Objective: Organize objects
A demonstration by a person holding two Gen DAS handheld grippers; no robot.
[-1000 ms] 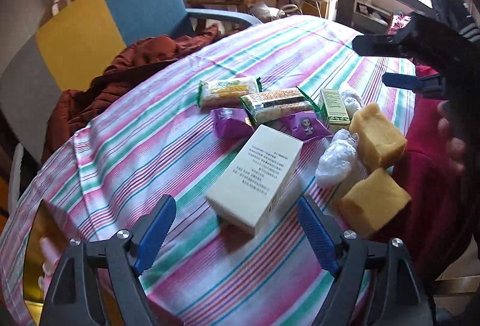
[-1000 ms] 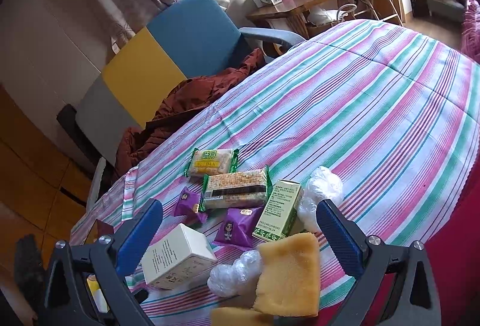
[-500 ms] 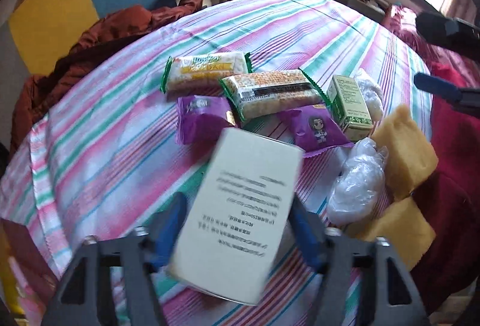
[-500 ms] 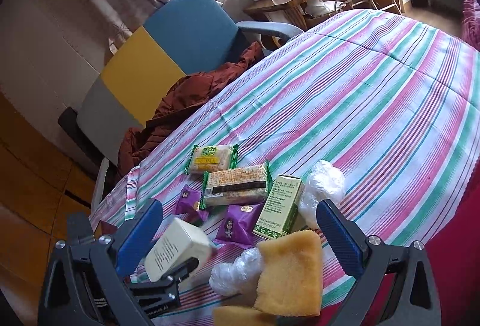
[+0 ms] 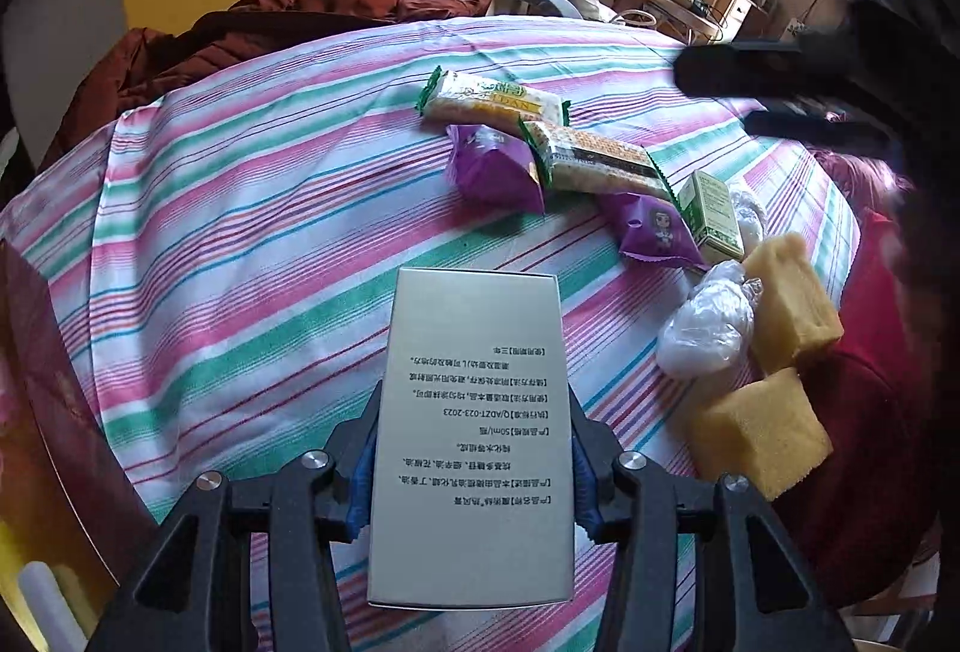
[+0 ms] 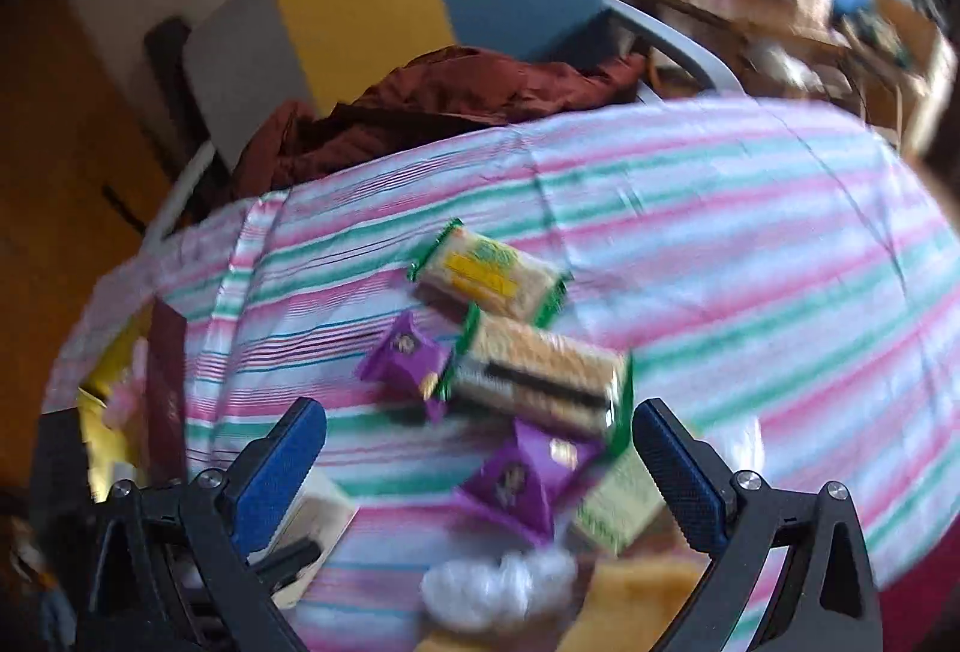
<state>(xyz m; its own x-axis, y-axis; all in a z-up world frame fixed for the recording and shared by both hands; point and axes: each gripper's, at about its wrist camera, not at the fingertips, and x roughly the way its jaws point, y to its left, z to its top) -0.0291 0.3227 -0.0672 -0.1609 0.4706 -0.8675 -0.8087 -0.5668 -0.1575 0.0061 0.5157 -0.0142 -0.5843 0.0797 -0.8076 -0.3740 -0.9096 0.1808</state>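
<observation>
Left wrist view: the left gripper (image 5: 471, 478) is clamped on the cream box (image 5: 474, 436), blue pads (image 5: 362, 472) pressed to its long sides, the box raised over the striped tablecloth (image 5: 240, 244). At 1 o'clock from the box lie two purple packets (image 5: 495, 166) and two cracker packs (image 5: 591, 159); at 3 o'clock, a clear plastic bundle (image 5: 708, 322) touching two yellow sponges (image 5: 786, 298). In the blurred right wrist view, the right gripper (image 6: 480, 478) hangs spread wide and empty above a purple packet and the small green box (image 6: 618, 508).

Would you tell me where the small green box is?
Left wrist view, right side: the small green box lies between a purple packet and a white bag.
</observation>
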